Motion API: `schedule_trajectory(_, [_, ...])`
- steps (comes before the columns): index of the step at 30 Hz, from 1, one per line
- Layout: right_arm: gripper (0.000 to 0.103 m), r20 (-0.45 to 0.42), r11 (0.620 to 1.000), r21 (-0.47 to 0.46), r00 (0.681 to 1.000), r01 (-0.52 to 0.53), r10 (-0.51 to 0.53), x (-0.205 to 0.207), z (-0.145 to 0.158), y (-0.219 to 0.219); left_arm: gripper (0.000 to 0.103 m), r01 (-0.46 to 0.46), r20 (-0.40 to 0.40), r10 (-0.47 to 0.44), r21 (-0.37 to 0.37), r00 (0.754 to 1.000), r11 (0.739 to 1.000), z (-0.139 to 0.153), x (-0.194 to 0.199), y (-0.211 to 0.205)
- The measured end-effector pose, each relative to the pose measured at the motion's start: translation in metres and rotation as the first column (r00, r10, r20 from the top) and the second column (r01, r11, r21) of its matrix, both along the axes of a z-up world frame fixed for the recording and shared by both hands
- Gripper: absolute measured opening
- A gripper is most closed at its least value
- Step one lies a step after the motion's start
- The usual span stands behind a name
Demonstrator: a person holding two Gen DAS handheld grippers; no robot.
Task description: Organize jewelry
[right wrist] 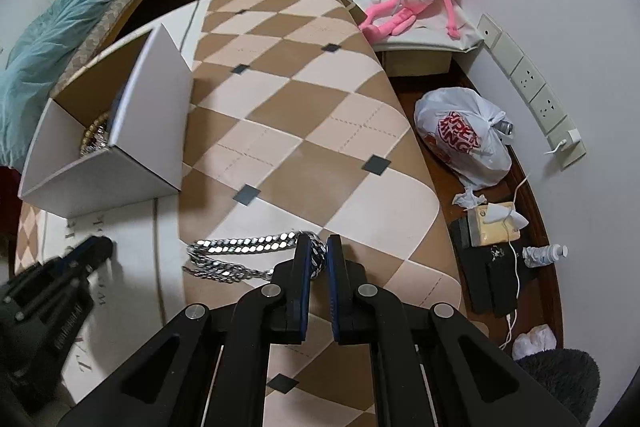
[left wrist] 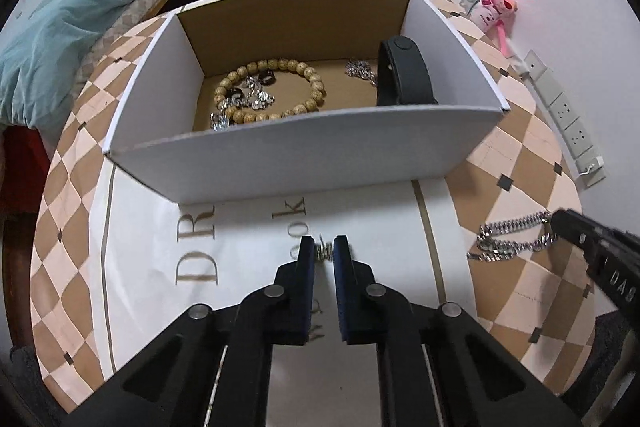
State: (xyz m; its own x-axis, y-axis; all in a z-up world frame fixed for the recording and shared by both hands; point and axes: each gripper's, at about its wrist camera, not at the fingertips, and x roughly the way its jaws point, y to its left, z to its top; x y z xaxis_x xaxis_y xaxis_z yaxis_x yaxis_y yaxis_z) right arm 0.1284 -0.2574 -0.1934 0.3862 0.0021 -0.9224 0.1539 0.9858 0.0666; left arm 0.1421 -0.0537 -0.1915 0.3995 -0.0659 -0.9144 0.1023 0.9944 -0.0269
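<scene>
1. Jewelry filled most of the left wrist view: a tan wooden bead bracelet [left wrist: 272, 89], small silver trinkets and dark rings [left wrist: 248, 95] inside its loop, a silver chain heap [left wrist: 360, 70] and a black band [left wrist: 406, 75] propped against the side wall all lay in the white cardboard box [left wrist: 304, 155], probably the collecting place.
2. In the same view the left gripper [left wrist: 324, 251] was clenched on a small silver piece [left wrist: 323, 251], held low over the cream lettered mat [left wrist: 248, 247] just short of the box's near wall, apparently headed inside.
3. In the right wrist view the right gripper [right wrist: 319, 253] was pinched on one end of a heavy silver link chain [right wrist: 240, 255]; the rest trailed leftward across the checkered brown and cream cloth [right wrist: 304, 115], so the grip seemed meant to lift it. The box [right wrist: 100, 171] stood well apart to the left.
</scene>
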Motion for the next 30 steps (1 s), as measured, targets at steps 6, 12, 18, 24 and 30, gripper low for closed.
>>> schedule_trajectory(6, [0.008, 0.066, 0.998, 0.05, 0.997, -0.046, 0.043, -0.002, 0.036, 0.011, 0.006, -0.005, -0.011, 0.004, -0.05, 1.0, 0.999, 0.01, -0.012, 0.006])
schedule_trajectory(12, [0.008, 0.118, 0.99, 0.099, 0.989, -0.102, 0.091, -0.001, 0.079, 0.021, 0.006, 0.009, 0.013, -0.008, -0.099, 1.0, 0.995, 0.041, -0.02, 0.018])
schedule_trajectory(18, [0.008, 0.182, 0.98, 0.121, 0.974, -0.159, 0.136, 0.008, 0.127, 0.028, 0.006, 0.032, 0.064, -0.023, -0.143, 0.998, 0.989, 0.092, -0.011, 0.038])
schedule_trajectory(24, [0.008, 0.252, 0.964, 0.114, 0.946, -0.241, 0.207, 0.034, 0.174, 0.051, 0.006, 0.057, 0.133, -0.037, -0.153, 0.99, 0.987, 0.139, 0.018, 0.051])
schedule_trajectory(30, [0.008, 0.293, 0.96, 0.098, 0.929, -0.264, 0.226, 0.05, 0.194, 0.068, 0.008, 0.001, 0.111, 0.02, -0.182, 0.994, 0.983, 0.142, 0.024, 0.066])
